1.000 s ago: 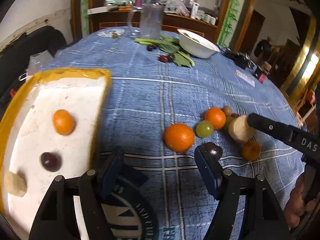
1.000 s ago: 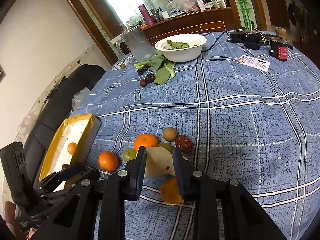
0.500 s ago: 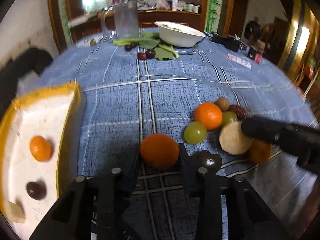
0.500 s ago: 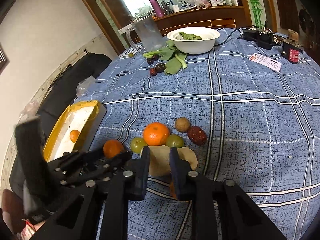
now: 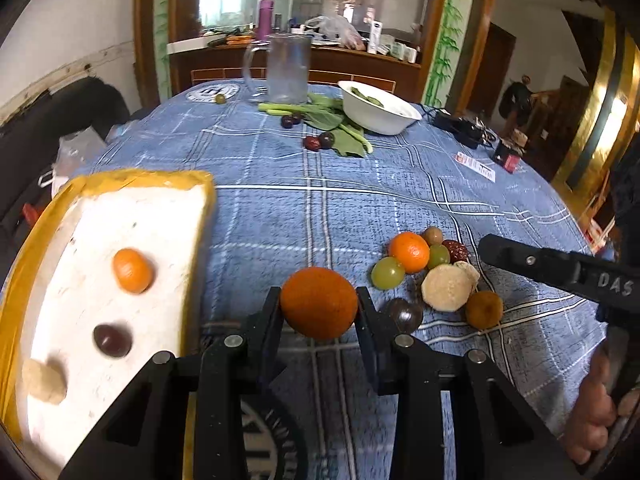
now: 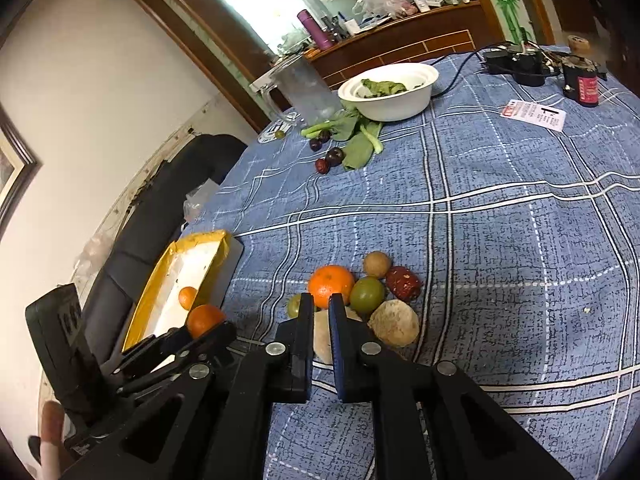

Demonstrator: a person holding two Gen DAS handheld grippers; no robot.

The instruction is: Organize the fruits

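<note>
Your left claw, spread a second ago, now pinches the orange beside the tray near the tabletop's left edge; tray placement follows. Right claw pinches the pale slice.

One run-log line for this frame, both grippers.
left gripper: shut on orange | right gripper: shut on beige slice | tray: three pieces
</note>
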